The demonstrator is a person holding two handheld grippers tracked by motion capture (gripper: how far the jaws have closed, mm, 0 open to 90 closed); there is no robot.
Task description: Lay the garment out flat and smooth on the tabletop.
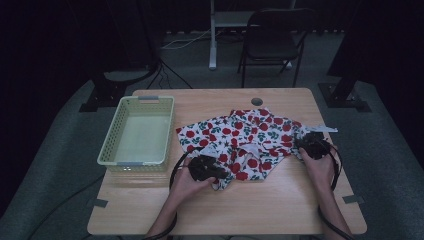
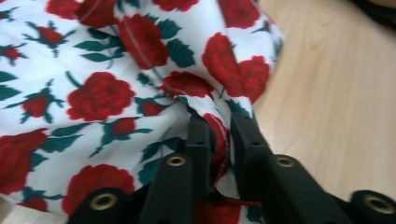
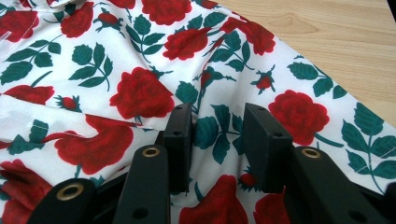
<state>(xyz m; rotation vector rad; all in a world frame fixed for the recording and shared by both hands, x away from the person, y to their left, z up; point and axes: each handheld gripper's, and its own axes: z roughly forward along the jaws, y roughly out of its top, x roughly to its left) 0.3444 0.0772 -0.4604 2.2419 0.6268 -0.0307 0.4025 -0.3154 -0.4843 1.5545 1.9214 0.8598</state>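
Observation:
A white cloth [image 1: 250,142] printed with red roses and green leaves lies crumpled across the middle of the wooden table [image 1: 280,205]. My left gripper [image 1: 220,175] is at the cloth's near left corner. In the left gripper view its jaws [image 2: 219,121] stand close together, pinching a raised fold of the cloth [image 2: 98,93] near its hem. My right gripper [image 1: 305,142] rests at the cloth's right edge. In the right gripper view its jaws [image 3: 217,116] stand somewhat apart, with a puckered ridge of the cloth [image 3: 140,93] bunched between the pads.
A pale green plastic basket [image 1: 112,135] stands on the table's left side with nothing in it. A round cable hole [image 1: 257,102] sits at the table's far edge. Beyond the table stands a dark folding chair [image 1: 272,40]. Bare wood lies in front of the cloth.

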